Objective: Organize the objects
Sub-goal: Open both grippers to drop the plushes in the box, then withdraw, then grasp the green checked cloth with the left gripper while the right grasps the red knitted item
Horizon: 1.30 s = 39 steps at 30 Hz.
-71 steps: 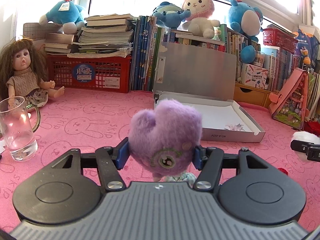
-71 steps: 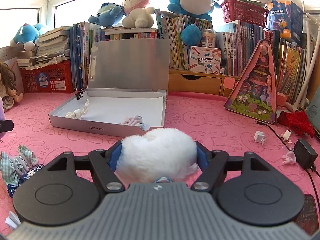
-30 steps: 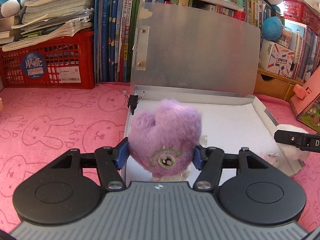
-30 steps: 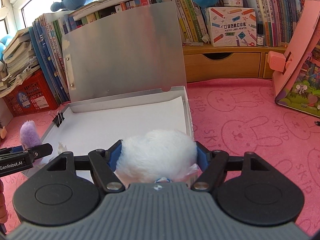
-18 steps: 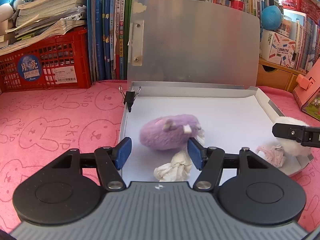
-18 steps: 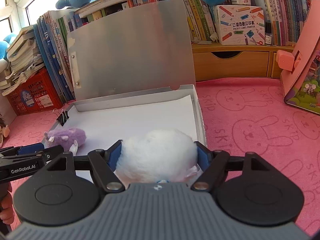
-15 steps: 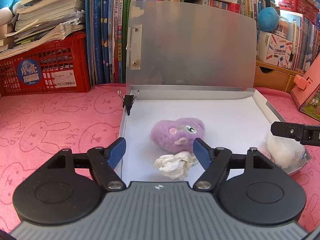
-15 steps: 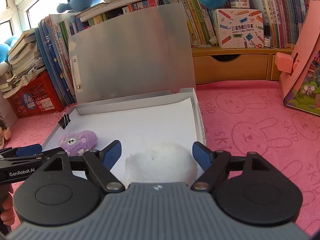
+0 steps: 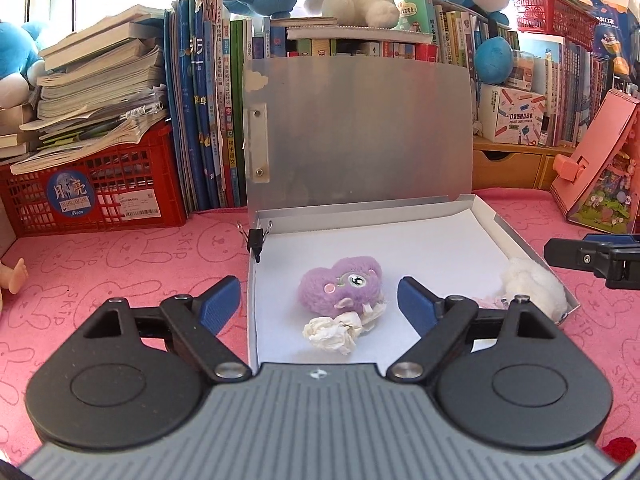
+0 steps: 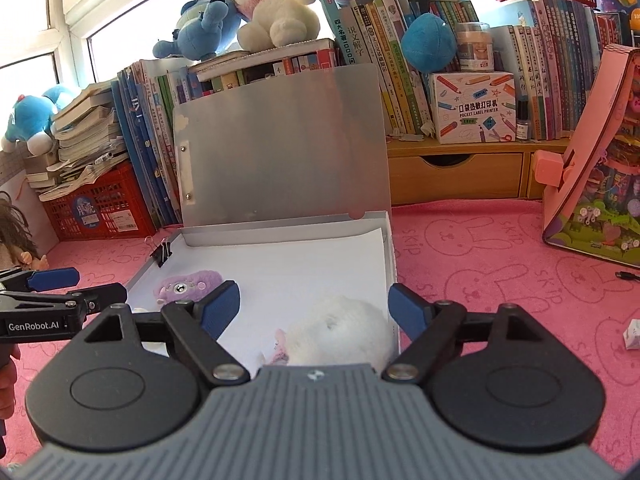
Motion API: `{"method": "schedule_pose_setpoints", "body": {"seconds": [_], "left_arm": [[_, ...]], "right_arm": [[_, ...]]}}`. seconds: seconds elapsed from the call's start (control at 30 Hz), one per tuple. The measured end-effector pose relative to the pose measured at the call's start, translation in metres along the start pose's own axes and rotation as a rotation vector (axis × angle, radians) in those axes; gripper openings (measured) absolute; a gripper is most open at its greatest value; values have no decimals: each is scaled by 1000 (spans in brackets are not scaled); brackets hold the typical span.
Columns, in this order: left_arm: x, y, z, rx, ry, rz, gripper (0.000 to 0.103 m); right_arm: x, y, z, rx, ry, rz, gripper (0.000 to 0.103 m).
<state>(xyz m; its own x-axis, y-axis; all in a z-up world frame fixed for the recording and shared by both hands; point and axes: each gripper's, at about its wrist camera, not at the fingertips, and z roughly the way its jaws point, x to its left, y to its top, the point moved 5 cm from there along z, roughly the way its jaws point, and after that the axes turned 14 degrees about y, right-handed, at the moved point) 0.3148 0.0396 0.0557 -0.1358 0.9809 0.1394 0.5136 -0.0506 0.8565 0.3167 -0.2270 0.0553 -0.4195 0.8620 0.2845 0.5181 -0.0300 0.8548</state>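
An open grey box lies on the pink mat with its lid propped up behind it. A purple plush toy rests on the box's white floor at the left, touching a crumpled paper ball. My left gripper hovers above and short of it. Its jaws are opening and grip nothing. A white plush toy lies in the box's near right corner, beside a small pink scrap. My right gripper stands open over it, pads clear of the fur.
A black binder clip grips the box's left wall. Behind stand a red crate under stacked books, a row of upright books and a wooden drawer shelf. A pink toy house leans at the right. A doll's foot shows at the far left.
Both grippers opened and let their plush toys drop into the box, the purple one at left and the white one at right. Both then drew back and rose a little.
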Motion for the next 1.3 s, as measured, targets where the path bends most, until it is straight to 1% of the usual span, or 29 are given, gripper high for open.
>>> {"method": "schedule_pose_setpoints", "body": {"seconds": [0.17, 0.27, 0.37, 0.5, 0.6, 0.73, 0.9, 1.0, 1.1, 1.23, 1.3], "left_arm": [[6, -4, -29, -12, -28, -17, 90], [9, -13, -45, -7, -47, -25, 90], [11, -27, -63, -13, -71, -41, 90], [15, -54, -86, -10, -89, -70, 90], [18, -74, -100, -6, -87, -84, 90], [23, -98, -115, 1, -82, -116, 90], [28, -126, -134, 1, -87, -141, 91], [28, -142, -140, 6, -79, -141, 91], [28, -155, -140, 30, -77, -153, 91], [29, -167, -135, 67, -73, -186, 91], [29, -171, -133, 72, -62, -193, 91]], "right_arm": [[18, -12, -25, -5, 40, -57, 89], [27, -22, -39, 1, 57, -91, 90], [34, -39, -52, 13, 67, -115, 91], [39, -64, -67, 30, 90, -109, 91], [44, -80, -79, 42, 110, -101, 92], [53, -100, -94, 66, 159, -109, 94], [66, -120, -107, 80, 168, -163, 97], [75, -130, -108, 83, 161, -220, 100], [81, -139, -104, 88, 142, -268, 101], [83, -145, -96, 84, 125, -290, 101], [82, -149, -92, 93, 120, -283, 101]]}}
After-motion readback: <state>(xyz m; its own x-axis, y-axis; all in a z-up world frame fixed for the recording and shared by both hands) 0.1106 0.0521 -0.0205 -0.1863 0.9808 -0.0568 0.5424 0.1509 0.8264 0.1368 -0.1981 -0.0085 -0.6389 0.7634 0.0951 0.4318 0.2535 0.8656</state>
